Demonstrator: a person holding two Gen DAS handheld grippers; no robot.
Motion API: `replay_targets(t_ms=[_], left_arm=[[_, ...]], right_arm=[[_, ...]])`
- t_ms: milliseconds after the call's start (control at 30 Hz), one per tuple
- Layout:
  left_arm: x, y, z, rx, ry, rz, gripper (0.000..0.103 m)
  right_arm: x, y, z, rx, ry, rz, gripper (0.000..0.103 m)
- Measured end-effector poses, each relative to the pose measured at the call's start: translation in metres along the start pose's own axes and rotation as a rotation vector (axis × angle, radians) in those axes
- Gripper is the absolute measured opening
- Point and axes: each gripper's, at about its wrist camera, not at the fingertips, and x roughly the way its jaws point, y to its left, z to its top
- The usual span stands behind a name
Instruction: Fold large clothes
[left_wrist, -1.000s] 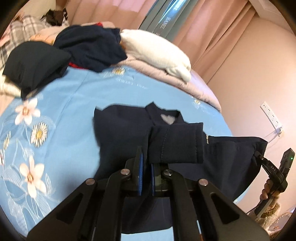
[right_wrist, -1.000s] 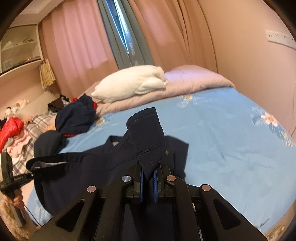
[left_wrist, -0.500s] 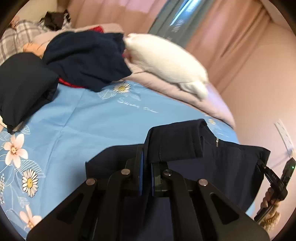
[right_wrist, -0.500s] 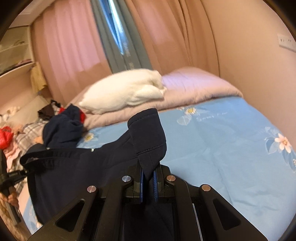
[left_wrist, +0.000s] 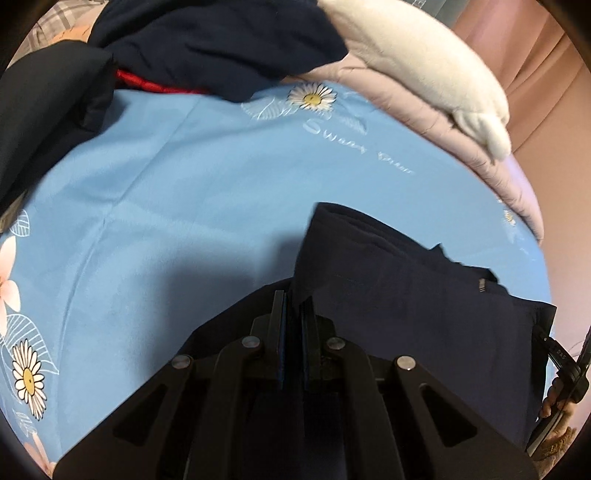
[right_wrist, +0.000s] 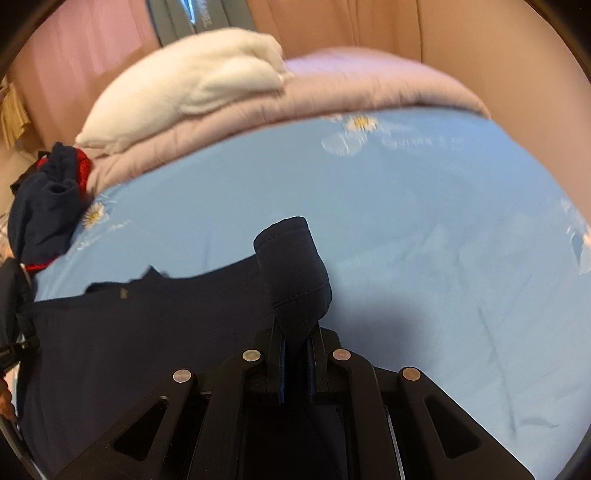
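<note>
A dark navy garment (left_wrist: 424, 306) is stretched between my two grippers over the blue floral bedsheet (left_wrist: 184, 184). My left gripper (left_wrist: 294, 314) is shut on one folded edge of it. My right gripper (right_wrist: 295, 339) is shut on the other edge, and a cuff of fabric (right_wrist: 291, 266) sticks up out of the jaws. The garment (right_wrist: 129, 332) spreads to the left in the right wrist view. The right gripper's handle and hand (left_wrist: 561, 373) show at the right edge of the left wrist view.
A white pillow (left_wrist: 424, 55) lies on a pink quilt (left_wrist: 480, 147) at the head of the bed. A pile of dark and red clothes (left_wrist: 221, 37) sits at the back left. A dark folded item (left_wrist: 44, 110) lies at the left edge.
Both grippers have carried the garment forward and down toward the head of the bed. The sheet, pillow and clothes pile now look much closer. Both stay shut on the fabric.
</note>
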Motion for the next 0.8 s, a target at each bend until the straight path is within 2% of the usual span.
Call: replay_targets(t_ms=[233,500,700,733,767,800], left_arm=[[0.018,-0.001,-0.008,0.037,0.022,0.06,0.009],[0.022,0.003,-0.007,0.029,0.034,0.079,0.013],[-0.007,-0.003,-0.014,0.043,0.006,0.097,0.015],[-0.017,-0.002,-0.016,0.035,-0.006,0.093,0.017],[-0.027,-0.002,-0.019,0.029,-0.02,0.085,0.022],[-0.04,-0.002,-0.022,0.027,-0.035,0.072,0.032]], right_arm=[[0.02,-0.004,-0.004,0.008,0.033,-0.014,0.009],[0.027,-0.002,0.002,-0.011,0.047,-0.05,0.009],[0.01,0.006,0.0,-0.076,0.015,-0.13,0.024],[0.005,0.008,-0.001,-0.093,0.009,-0.146,0.03],[-0.003,0.01,-0.002,-0.115,-0.003,-0.166,0.037],[-0.012,0.012,-0.003,-0.131,-0.023,-0.172,0.04]])
